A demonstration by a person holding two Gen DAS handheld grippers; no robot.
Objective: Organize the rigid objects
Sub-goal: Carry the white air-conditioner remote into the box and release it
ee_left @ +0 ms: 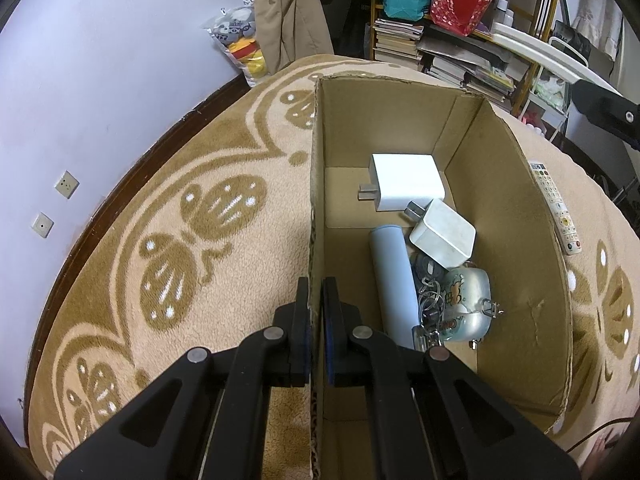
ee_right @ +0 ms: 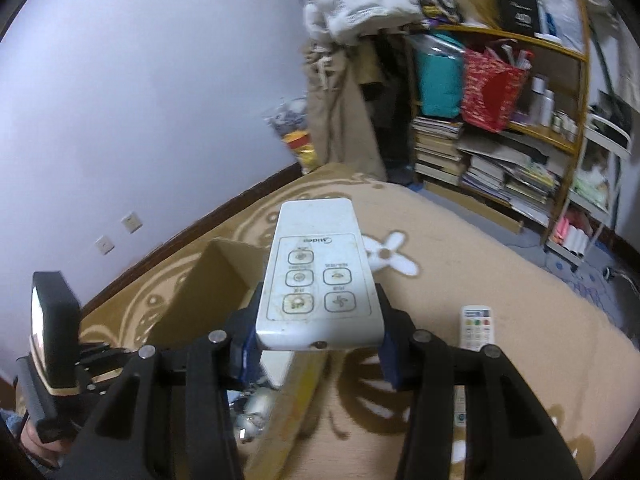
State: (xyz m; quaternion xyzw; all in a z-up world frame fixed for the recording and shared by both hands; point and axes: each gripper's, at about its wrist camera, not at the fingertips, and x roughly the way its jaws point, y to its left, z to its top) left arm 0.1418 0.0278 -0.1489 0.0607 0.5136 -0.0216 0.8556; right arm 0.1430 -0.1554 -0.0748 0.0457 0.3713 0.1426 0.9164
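Above the right wall of the cardboard box [ee_right: 224, 280], the right claw [ee_right: 318, 344] is clamped across a white fan remote [ee_right: 320, 276], long axis pointing away; the box opening lies below and left. The left claw [ee_left: 316, 332] pinches the box's left wall.

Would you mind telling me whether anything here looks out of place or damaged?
One slim white remote lies outside on the blanket, beside the cardboard box's right wall, while the chargers sit inside. That wall's rim is ragged and its inner face creased.
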